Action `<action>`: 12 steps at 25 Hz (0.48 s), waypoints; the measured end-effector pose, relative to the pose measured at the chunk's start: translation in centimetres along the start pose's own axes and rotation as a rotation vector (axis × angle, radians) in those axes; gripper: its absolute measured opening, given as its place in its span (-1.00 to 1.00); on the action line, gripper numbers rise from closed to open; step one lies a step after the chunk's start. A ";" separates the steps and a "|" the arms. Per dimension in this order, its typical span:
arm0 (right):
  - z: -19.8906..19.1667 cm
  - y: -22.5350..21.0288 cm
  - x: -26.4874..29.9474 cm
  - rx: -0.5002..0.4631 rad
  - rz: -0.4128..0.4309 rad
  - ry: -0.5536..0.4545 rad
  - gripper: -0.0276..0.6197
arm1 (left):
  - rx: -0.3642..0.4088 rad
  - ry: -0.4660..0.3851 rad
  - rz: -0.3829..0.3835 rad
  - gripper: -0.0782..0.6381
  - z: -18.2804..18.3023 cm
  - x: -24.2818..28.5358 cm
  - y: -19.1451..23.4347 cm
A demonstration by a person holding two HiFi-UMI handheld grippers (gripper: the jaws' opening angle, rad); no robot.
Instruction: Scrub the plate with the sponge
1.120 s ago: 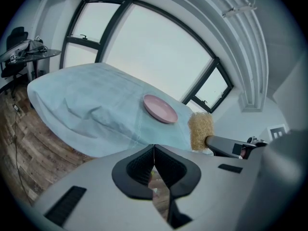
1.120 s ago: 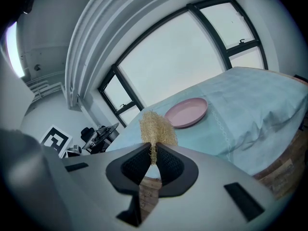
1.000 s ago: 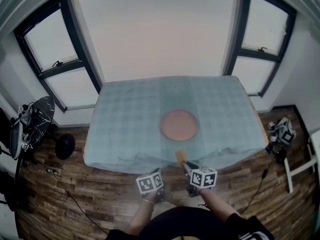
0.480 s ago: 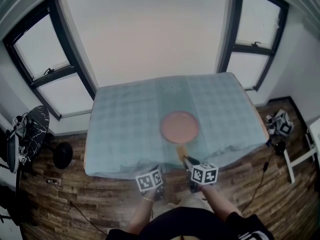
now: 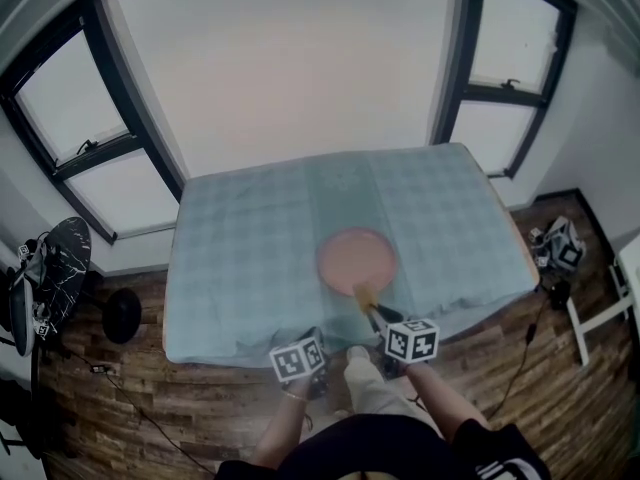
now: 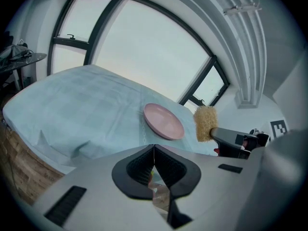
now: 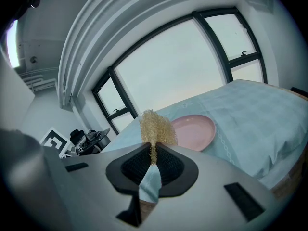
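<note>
A pink plate lies flat on the table's pale blue checked cloth, near the front edge. My right gripper is shut on a tan fibrous sponge, held just at the plate's near rim, above the table's front edge. My left gripper is shut with nothing between its jaws and hangs in front of the table, left of the right one.
The table stands against a wall with dark-framed windows. A stand with dark gear is at the left over the wooden floor, a marker cube and a white frame at the right.
The view has shifted slightly and the table sits a little closer. My right gripper with the sponge has moved up to the plate's near rim. The left gripper has hardly moved.
</note>
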State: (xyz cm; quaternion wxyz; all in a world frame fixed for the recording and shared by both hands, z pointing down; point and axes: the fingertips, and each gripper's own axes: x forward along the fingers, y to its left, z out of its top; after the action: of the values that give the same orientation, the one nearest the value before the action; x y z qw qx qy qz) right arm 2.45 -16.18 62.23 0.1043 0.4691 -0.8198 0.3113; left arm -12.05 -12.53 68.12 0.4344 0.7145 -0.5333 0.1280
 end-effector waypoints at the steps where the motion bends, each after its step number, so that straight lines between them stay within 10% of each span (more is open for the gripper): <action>1: 0.2 -0.3 0.5 -0.002 0.001 0.003 -0.81 | -0.003 -0.001 0.002 -0.76 0.4 0.4 0.1; 12: 4.1 -4.5 5.7 -0.011 -0.026 0.026 -0.81 | 0.012 0.030 0.020 -0.76 5.0 5.7 0.5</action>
State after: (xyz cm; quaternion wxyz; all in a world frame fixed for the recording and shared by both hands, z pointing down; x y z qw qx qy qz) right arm 3.61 -24.37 63.48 0.1215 0.4752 -0.8139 0.3115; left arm -11.62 -20.04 69.05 0.4368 0.7098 -0.5329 0.1464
